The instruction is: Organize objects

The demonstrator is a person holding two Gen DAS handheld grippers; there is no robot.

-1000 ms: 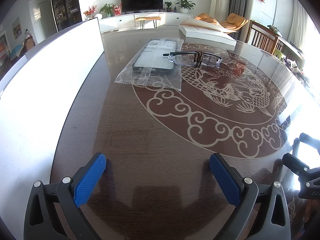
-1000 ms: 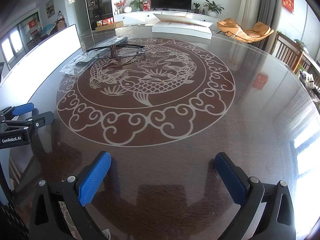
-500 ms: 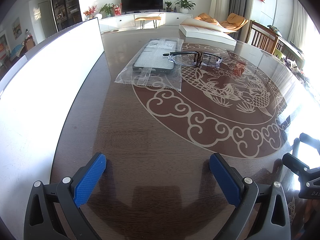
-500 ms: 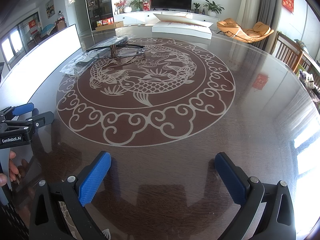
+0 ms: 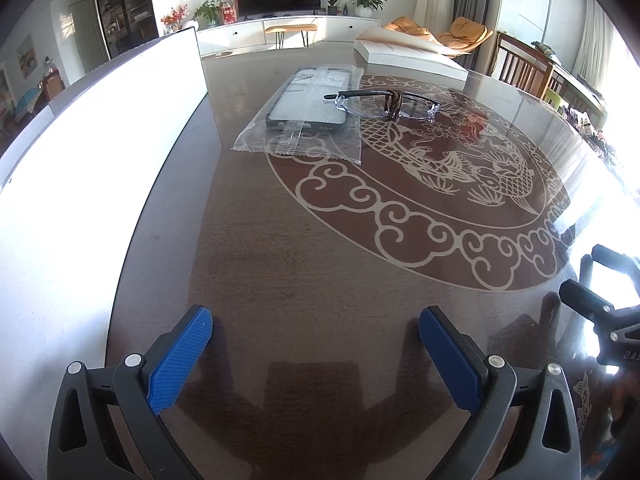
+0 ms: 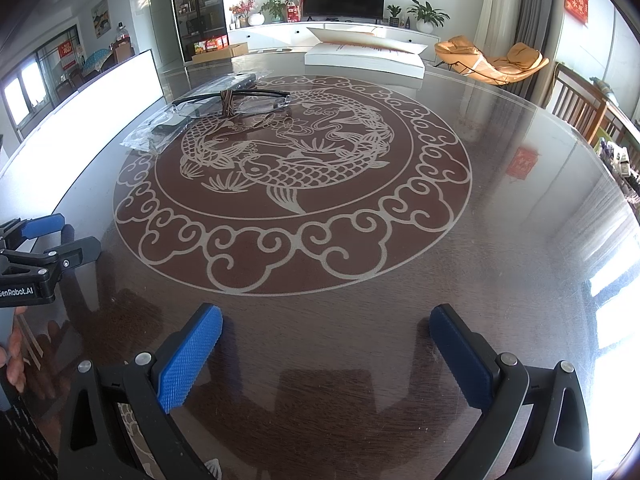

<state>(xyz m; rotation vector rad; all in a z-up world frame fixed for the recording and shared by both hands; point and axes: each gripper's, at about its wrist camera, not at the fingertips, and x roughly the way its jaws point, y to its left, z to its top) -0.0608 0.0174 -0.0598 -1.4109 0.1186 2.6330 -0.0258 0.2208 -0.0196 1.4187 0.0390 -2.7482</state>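
Closest to us, our left claw (image 5: 316, 320) hangs released just above the counter (image 5: 304, 248), its blue pads (image 5: 180, 356) spread wide with nothing between them. Our right claw (image 6: 324, 320) is likewise released and empty, level with the left and a little way off to its right.

Farther ahead, past the cloud border of the inlay, lie the things to be tidied. From the left claw the bagged phone case (image 5: 308, 104) sits almost dead ahead, its long axis running away from us along the line of the fingers. From the right claw the same bag (image 6: 160, 128) lies ahead and well to the left.

Just beyond and to the right of the case rest the folded glasses (image 5: 388, 100), their long axis crosswise to both claws, one temple end overlapping the bag. From the right claw the glasses (image 6: 232, 102) lie ahead and left of centre.

We judge the left claw nearer to the case and squarer to it; the glasses sit roughly between the two lines of reach. Farthest off lies a flat white box (image 5: 412, 60).
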